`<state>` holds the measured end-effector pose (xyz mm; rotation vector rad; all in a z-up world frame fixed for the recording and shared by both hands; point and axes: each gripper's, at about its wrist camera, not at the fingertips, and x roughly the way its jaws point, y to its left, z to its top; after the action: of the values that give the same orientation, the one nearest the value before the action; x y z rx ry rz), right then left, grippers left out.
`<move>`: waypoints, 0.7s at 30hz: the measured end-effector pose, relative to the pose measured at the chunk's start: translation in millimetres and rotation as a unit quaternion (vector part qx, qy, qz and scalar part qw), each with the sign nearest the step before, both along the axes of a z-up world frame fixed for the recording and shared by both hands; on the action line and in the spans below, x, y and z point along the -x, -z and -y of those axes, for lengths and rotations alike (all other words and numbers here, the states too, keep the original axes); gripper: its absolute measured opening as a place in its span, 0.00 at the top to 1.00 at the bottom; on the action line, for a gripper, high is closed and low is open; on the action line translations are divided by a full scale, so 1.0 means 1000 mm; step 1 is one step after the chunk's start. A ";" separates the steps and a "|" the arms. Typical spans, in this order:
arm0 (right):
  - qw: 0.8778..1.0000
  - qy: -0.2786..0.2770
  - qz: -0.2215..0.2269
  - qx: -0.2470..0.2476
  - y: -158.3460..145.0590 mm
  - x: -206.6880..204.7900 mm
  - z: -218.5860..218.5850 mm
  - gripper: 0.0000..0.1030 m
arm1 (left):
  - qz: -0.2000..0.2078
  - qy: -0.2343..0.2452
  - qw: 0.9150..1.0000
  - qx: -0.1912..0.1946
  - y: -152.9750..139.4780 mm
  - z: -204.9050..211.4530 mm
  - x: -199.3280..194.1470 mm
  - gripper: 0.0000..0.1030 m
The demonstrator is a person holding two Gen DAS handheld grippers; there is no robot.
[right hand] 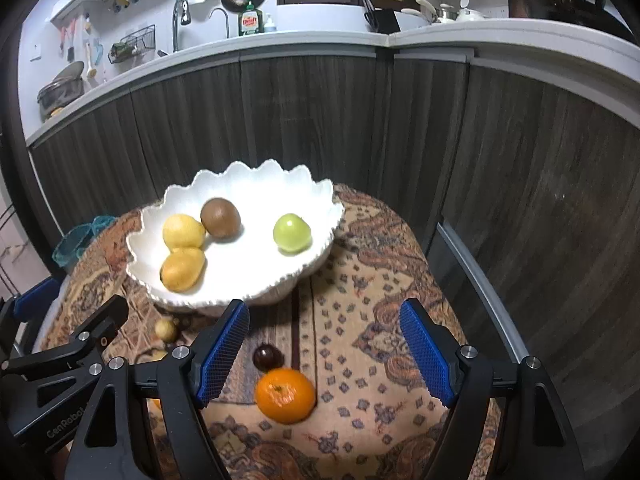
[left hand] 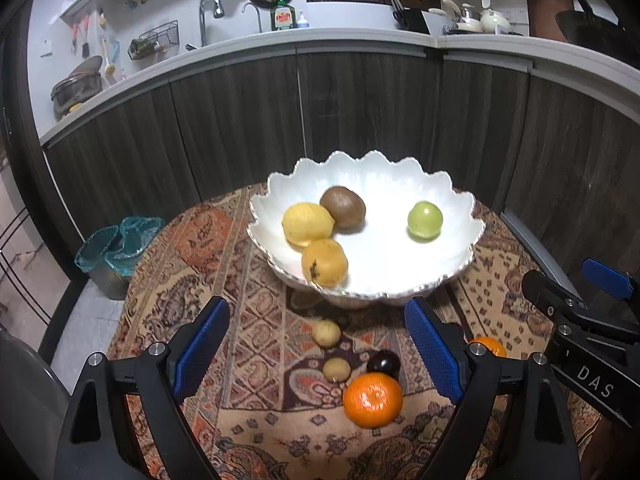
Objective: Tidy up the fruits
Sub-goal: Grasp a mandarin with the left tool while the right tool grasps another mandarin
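Both our claws, left gripper (left hand: 316,354) and right gripper (right hand: 324,354), stand wide and empty. Nearest the bowl (left hand: 460,208) lies a small yellow fruit (left hand: 326,333); farther from it, a dark plum (left hand: 383,362) touches an orange (left hand: 373,399).

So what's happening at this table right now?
A person holding two grippers is gathering fruit into a white scalloped bowl. A lemon, kiwi, green fruit and another yellow fruit already lie inside. Both the left gripper and right gripper are open and empty, above an orange, a dark plum and two small yellowish fruits on the patterned cloth.
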<state>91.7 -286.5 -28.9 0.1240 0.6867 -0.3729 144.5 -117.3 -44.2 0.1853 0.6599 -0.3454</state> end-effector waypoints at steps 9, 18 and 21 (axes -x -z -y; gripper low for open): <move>1.000 0.001 -0.014 -0.006 0.018 0.007 0.000 0.24 | -0.020 0.004 1.000 -0.002 0.021 -0.001 0.007 0.13; 0.999 -0.005 -0.033 0.001 0.037 0.012 -0.003 0.24 | -0.050 0.013 0.999 -0.014 0.047 0.001 0.011 0.18; 0.999 -0.008 -0.041 -0.004 0.044 0.013 -0.003 0.24 | -0.058 0.017 0.998 -0.020 0.054 0.003 0.013 0.19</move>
<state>79.1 -283.4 -72.6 0.1107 0.7689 -0.3613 131.9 -120.3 -98.7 0.2164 0.7796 -0.3782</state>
